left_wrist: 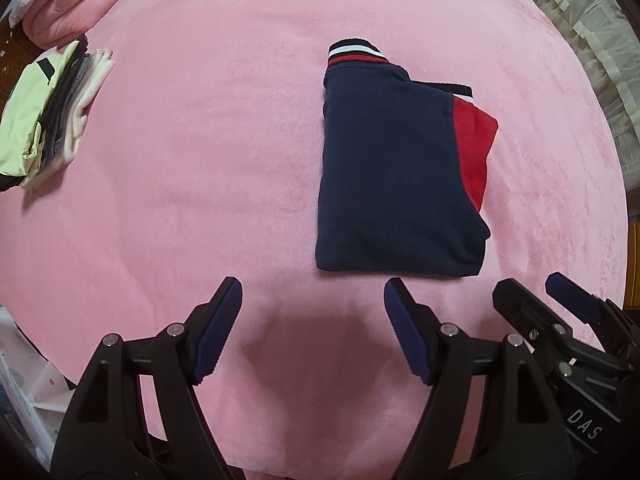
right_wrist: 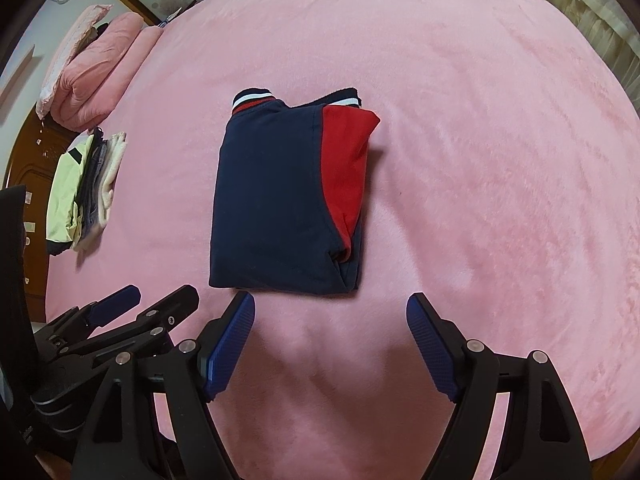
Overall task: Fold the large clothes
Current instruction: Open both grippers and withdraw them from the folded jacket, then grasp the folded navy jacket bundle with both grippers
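A navy sweatshirt [left_wrist: 392, 176] with a red sleeve panel and striped ribbed cuffs lies folded into a compact rectangle on the pink bed cover [left_wrist: 200, 160]. It also shows in the right wrist view [right_wrist: 276, 200]. My left gripper [left_wrist: 312, 300] is open and empty, just in front of and left of the garment's near edge. My right gripper [right_wrist: 330, 312] is open and empty, just in front of the garment's near edge. The right gripper also shows in the left wrist view [left_wrist: 532, 292], and the left gripper in the right wrist view [right_wrist: 156, 300].
A stack of folded clothes [left_wrist: 48, 112] with a pale green piece on top lies at the bed's left side, also in the right wrist view [right_wrist: 88, 188]. Pink pillows [right_wrist: 100, 68] sit beyond it. Curtains [left_wrist: 580, 20] hang at the far right.
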